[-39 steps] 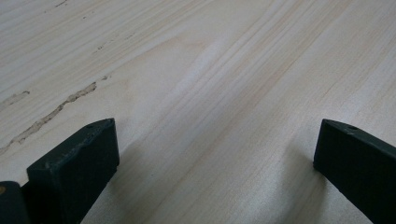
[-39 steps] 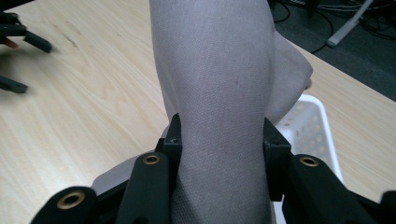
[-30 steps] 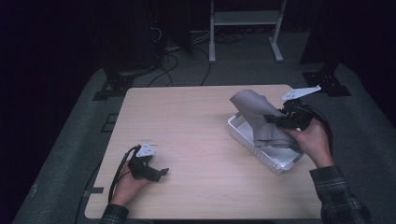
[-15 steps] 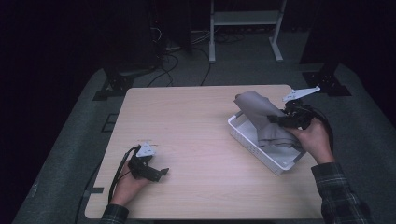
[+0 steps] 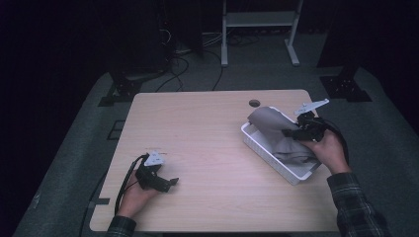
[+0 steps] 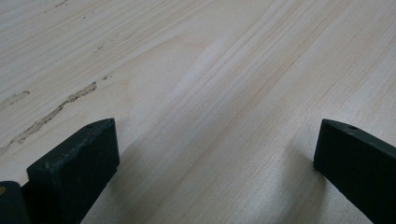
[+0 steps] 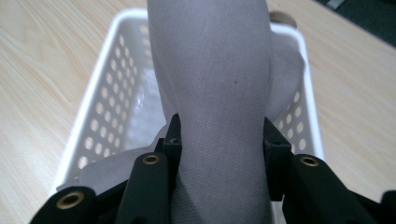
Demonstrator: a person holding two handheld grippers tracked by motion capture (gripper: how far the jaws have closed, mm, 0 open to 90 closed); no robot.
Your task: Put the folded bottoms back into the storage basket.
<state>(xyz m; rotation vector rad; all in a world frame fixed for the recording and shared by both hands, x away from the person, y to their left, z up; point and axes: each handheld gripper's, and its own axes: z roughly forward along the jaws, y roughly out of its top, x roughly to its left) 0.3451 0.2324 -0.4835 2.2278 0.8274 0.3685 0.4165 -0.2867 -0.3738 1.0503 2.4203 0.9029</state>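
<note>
Right claw (image 7: 219,140), seen along its own jaws: we found the two black jaws closed partway on a thick fold of grey cloth (image 7: 215,70), which rose between them and bulged ahead of the tips. Directly beyond and below the claw stood a white perforated basket (image 7: 100,112); the rest of the cloth lay inside it, with one flap draped toward the near rim. We judged that the cloth was gripped at a gathered fold so that its bulk would hang over the basket rather than spill onto the table (image 7: 42,60).

From the high view, the right claw (image 5: 291,132) sat at the basket's (image 5: 259,147) far long side, with the cloth (image 5: 276,131) heaped partly above the rim. We could not tell from this moment alone whether the cloth was going in or coming out.

Left claw (image 5: 170,181): it rested on the table (image 5: 207,143), well apart from the basket. Its own view showed its jaws spread wide with only bare wood (image 6: 210,93) between them. We judged it parked low and empty because the cloth needed only one claw.
</note>
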